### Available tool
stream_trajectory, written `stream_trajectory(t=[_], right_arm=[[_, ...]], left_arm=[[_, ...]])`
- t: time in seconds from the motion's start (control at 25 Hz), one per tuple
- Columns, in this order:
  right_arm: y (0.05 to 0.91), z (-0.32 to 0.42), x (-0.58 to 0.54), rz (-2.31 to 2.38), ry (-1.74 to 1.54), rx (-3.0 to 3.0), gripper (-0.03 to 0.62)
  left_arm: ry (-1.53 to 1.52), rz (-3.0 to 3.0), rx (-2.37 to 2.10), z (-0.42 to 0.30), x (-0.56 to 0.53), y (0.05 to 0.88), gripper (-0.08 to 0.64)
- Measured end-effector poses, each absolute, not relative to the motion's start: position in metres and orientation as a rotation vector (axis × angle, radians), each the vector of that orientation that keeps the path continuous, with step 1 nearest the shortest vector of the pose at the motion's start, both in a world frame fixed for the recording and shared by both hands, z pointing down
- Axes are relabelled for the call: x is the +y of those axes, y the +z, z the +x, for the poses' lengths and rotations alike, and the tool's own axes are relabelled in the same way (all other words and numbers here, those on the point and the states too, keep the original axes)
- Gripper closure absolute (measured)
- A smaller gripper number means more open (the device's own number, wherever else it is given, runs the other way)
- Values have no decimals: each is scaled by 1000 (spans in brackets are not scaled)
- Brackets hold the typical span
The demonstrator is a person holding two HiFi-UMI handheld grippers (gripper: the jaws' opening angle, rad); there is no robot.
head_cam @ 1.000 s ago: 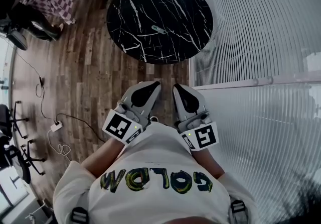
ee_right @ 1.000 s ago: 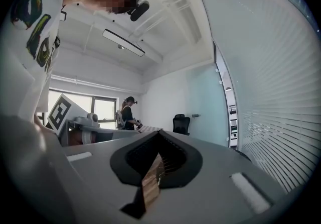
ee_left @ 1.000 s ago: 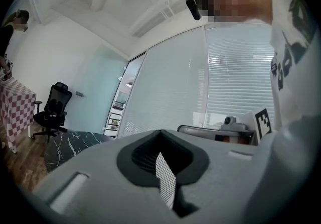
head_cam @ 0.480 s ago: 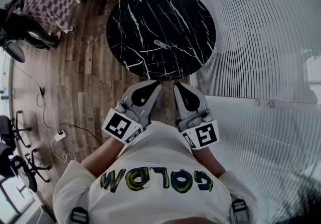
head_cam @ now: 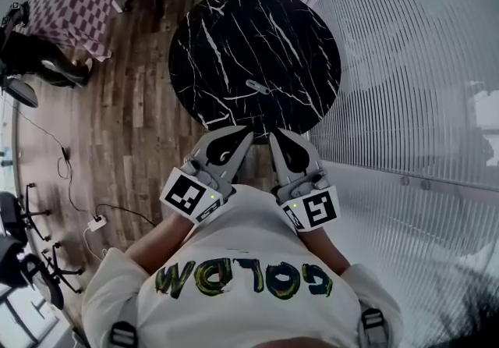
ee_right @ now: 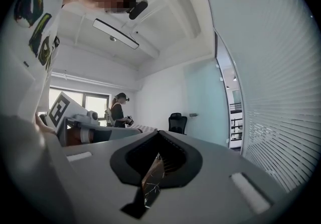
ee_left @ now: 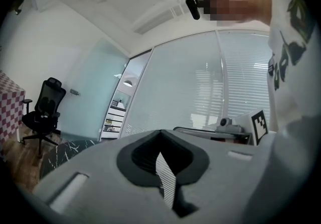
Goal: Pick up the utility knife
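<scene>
Best to take the utility knife [head_cam: 258,88], lying flat on the near half of the round black counter [head_cam: 226,26] and likely light, stiff and smooth-sided, across its slim middle, with left gripper [head_cam: 242,131] and right gripper [head_cam: 274,136] both empty, fingers closed.

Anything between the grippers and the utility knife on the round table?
Nothing visible. The utility knife lies alone on the black table, bare tabletop between it and the left gripper and right gripper.

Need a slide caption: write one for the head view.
Left gripper and right gripper, both shut, held near a marble table bearing the utility knife.
</scene>
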State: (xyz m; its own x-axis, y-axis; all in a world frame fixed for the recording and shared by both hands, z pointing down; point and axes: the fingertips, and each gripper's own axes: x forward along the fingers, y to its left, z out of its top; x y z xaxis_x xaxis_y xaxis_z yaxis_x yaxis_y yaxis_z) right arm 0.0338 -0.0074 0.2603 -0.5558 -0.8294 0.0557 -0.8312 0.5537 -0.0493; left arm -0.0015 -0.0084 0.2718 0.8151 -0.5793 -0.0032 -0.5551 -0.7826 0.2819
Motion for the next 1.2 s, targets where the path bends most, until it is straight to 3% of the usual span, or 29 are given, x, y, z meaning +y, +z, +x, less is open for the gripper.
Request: stream_trajectory(t=[0.64, 1.2], right_arm=[[267, 9, -55, 1471, 116, -2736, 591], [280, 38, -62, 1419, 137, -2725, 591]], left_arm=[[-119, 2718, -878, -32, -56, 282, 557], [-96, 2662, -944, -13, -62, 297, 557]])
